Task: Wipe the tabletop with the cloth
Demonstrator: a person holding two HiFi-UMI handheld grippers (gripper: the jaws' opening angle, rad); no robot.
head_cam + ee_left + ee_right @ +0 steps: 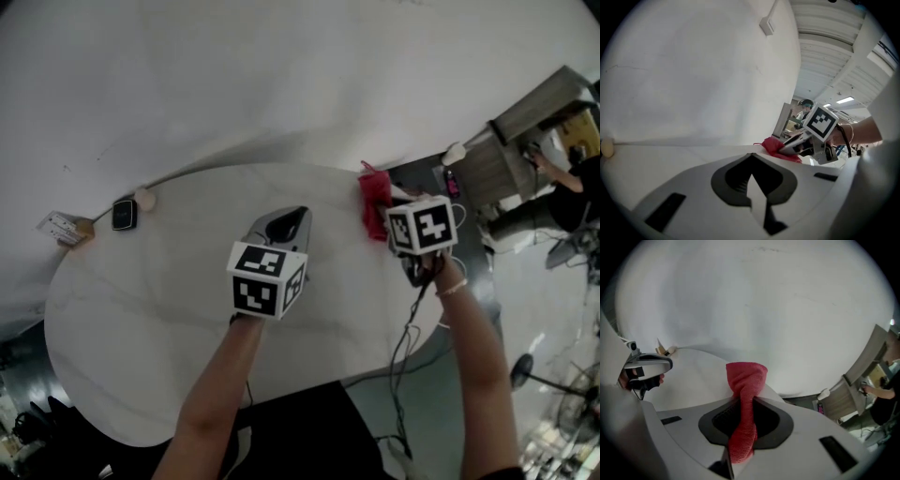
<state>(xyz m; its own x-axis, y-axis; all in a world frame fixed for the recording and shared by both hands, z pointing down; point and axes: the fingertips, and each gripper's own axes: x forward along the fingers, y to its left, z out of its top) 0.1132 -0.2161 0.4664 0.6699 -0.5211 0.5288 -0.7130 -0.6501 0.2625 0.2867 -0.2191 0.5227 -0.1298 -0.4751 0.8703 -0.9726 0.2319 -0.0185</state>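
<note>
Over the tabletop [141,309] edge, the right gripper [743,427] pinches the cloth [746,378].

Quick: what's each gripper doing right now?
Left gripper: shut, nothing in it.
Right gripper: shut on the red cloth.

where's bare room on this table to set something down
Bare: tabletop near left, between the left tongs and the rim; also far middle. Crowded: far-left edge with small items; right edge, where the right tongs grip the cloth.
</note>
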